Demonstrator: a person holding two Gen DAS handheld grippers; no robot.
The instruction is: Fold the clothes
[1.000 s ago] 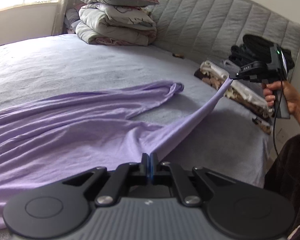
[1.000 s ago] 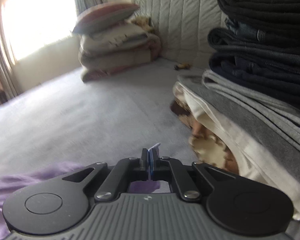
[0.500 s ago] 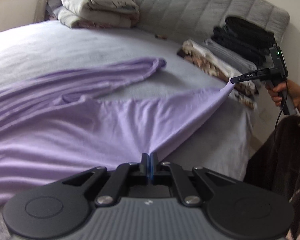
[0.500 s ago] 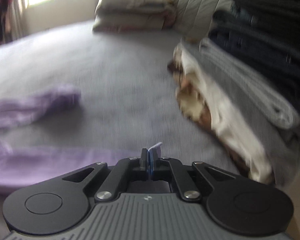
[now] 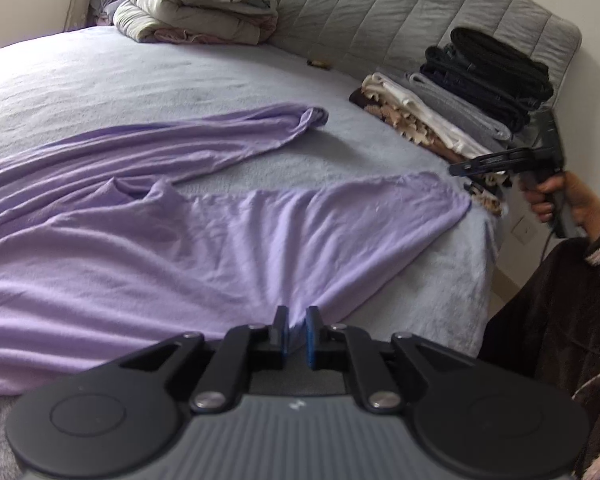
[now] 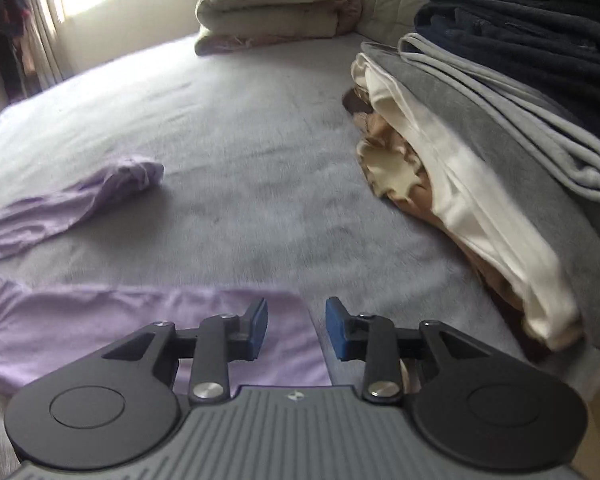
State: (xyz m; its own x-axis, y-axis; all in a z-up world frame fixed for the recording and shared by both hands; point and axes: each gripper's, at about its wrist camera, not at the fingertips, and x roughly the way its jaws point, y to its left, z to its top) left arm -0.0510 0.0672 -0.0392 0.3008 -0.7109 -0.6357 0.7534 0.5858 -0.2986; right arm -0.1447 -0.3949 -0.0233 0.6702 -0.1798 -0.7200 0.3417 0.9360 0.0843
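On a grey bed [image 5: 180,76], a lilac garment [image 5: 180,240] lies spread flat, one long sleeve [image 5: 204,140] reaching toward 1 o'clock in my left camera. My left claw [image 5: 297,330] sits at 6 o'clock with its blue pads slightly parted — a pinch of the garment's edge lies between them, though I cannot tell whether it is truly gripped. My right claw [image 6: 296,326] hangs with its fingers wide apart, holding nothing, just above the garment's corner [image 6: 276,320]. In the left view it appears at 3 o'clock, held by my hand [image 5: 568,200]. A stack of folded clothes [image 6: 500,120] — dark, grey, cream — sits at 2 o'clock; folded bedding [image 5: 196,12] lies at 12.
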